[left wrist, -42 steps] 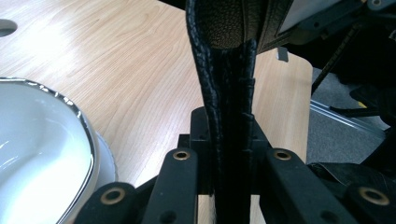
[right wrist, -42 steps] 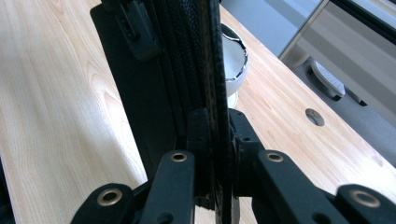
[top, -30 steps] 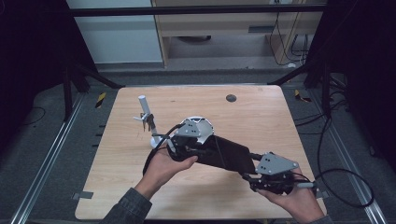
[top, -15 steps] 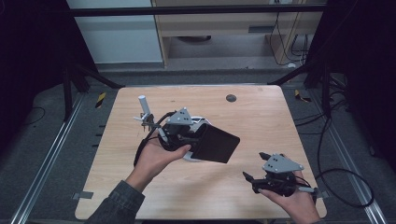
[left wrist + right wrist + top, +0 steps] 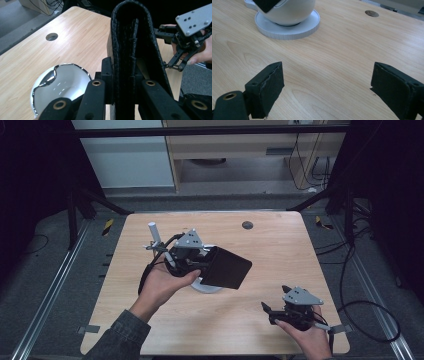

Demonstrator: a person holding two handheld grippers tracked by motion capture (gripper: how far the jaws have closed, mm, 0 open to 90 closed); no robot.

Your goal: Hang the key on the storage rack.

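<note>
A black folded leather case (image 5: 227, 268) hangs in the air over the middle of the table, and my left gripper (image 5: 206, 265) is shut on its left edge. In the left gripper view the case (image 5: 130, 37) stands on edge between the jaws of the left gripper (image 5: 125, 75). Partly under it is a white dome (image 5: 60, 85) on a round white base (image 5: 207, 288). My right gripper (image 5: 272, 307) is low over the table's front right. Its jaws have just been opening, and the right gripper (image 5: 327, 82) has only bare wood between them.
A white cylinder on a small stand (image 5: 154, 232) is at the table's left, close behind my left hand. A round hole (image 5: 247, 225) sits near the far edge. The wooden table (image 5: 285, 255) ends just behind my right hand. The dome (image 5: 289, 10) lies ahead of the right jaws.
The left gripper carried the case left and upward over the dome. The right gripper came away from the case's far end, sank toward the front right and opened wider.
</note>
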